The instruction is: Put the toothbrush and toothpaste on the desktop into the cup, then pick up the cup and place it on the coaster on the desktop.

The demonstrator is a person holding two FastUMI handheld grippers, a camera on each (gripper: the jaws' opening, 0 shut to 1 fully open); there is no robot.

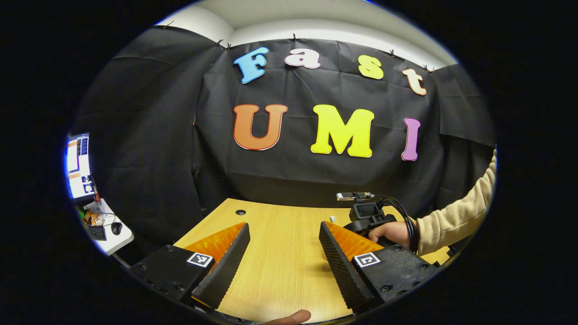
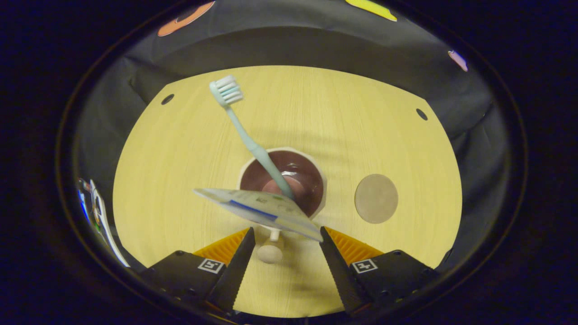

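Right gripper view: right gripper (image 2: 287,246), fingers apart, above the desktop (image 2: 180,180), gripping nothing. Toothpaste (image 2: 262,210), a flat tube with its cap (image 2: 270,253) lowest, lies just ahead of the fingertips, partly across the cup (image 2: 311,180); contact unclear. Tube print too blurred to read. Toothbrush (image 2: 246,135) leans in the cup, bristles up. Coaster (image 2: 376,198), round, sits beside the cup. Left gripper view: left gripper (image 1: 284,239), fingers apart, over bare desktop; a hand (image 1: 390,232) with a sleeve (image 1: 456,216) holds the other gripper.
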